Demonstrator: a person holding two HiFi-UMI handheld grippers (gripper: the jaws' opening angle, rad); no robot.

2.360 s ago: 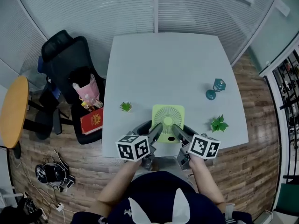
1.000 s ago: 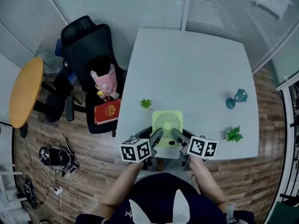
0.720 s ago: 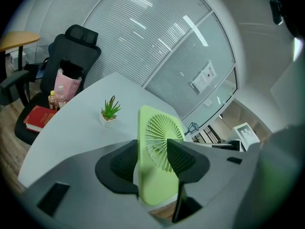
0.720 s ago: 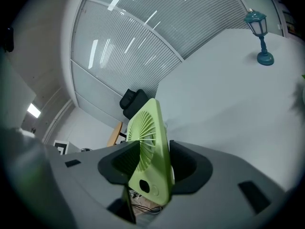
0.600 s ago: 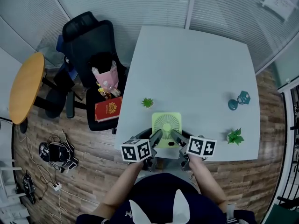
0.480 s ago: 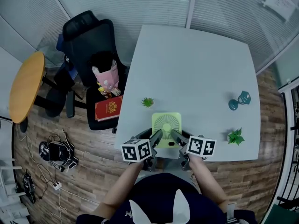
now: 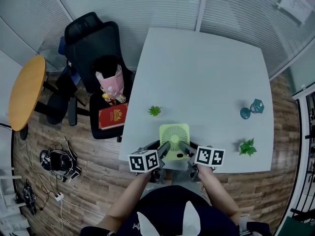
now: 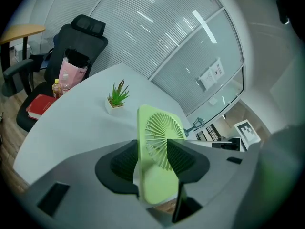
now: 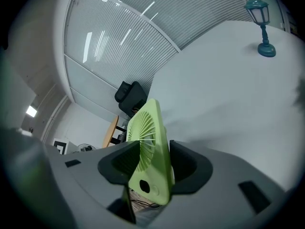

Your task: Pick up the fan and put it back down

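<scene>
Lowered toward the table (image 7: 206,73), the fan (image 7: 174,132) stays clenched in both jaws, left gripper (image 7: 164,147) and right gripper (image 7: 182,146).

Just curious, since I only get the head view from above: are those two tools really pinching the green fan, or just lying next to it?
Observer: Pinching. The left gripper view shows the left gripper with one edge of the fan clamped between its two jaws.
Visitor: And the other tool?
Observer: Same. In its own view the right gripper is closed on the fan's other edge, next to a dark round spot low on the fan's face.
Visitor: What's that teal ornament far to the right?
Observer: Seen side-on in the right gripper view, it's a miniature street lamp, standing upright.
</scene>
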